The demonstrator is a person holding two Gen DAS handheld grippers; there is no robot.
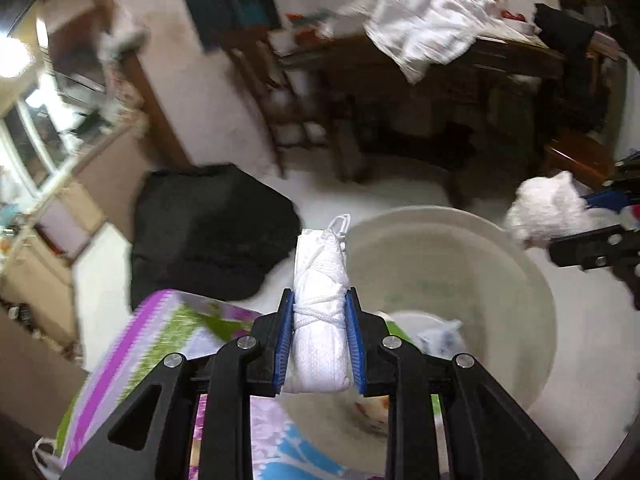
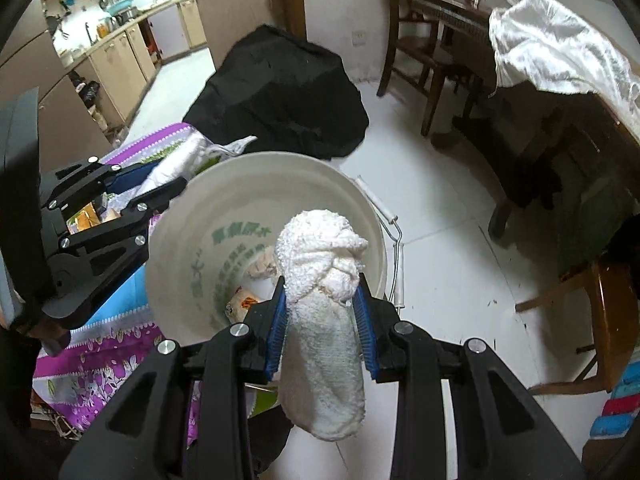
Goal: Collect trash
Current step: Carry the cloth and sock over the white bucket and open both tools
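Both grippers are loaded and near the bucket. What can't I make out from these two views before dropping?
- Bucket bottom: right wrist view, hidden by the rolled towel and right gripper.
- Bucket contents: left wrist view, motion-blurred, behind the tied white bundle.
- Left gripper's load: right wrist view, not discernible.

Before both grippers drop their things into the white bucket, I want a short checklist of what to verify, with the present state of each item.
1. Left gripper holds the white bundle tied with string: ok.
2. Right gripper holds the rolled white towel: ok.
3. Bucket mouth is open, with room inside: ok.
4. Towel is above the bucket opening: cannot tell.
5. Bundle is above the opening: cannot tell; it appears near the rim.
6. The two grippers are apart: ok.
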